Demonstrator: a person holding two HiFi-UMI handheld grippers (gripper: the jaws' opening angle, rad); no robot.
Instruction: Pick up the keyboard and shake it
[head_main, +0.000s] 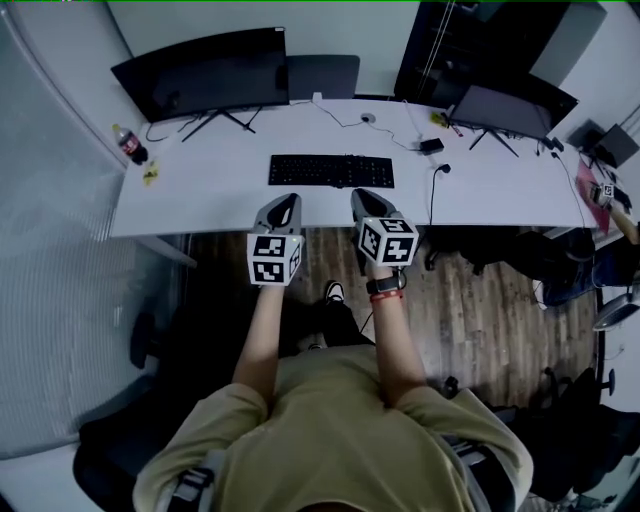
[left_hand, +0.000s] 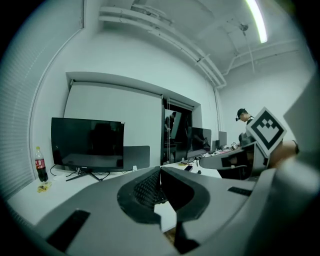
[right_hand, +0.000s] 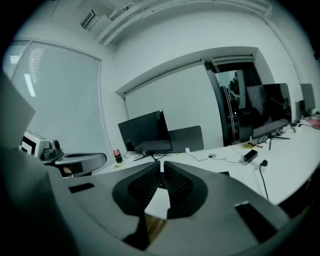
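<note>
Zero contact yet: hovers left gripper (head_main: 286, 203) and right gripper (head_main: 362, 198), both shut and empty, at the near edge of the white desk (head_main: 200, 195), short of the black keyboard (head_main: 331, 171) lying flat; next likely needs jaws opened around its ends.

A soda bottle (head_main: 131, 146) stands at the left end of the white desk (head_main: 220, 205), with one monitor (head_main: 205, 72) at its back edge and another monitor (head_main: 510, 110) near its right end.
</note>
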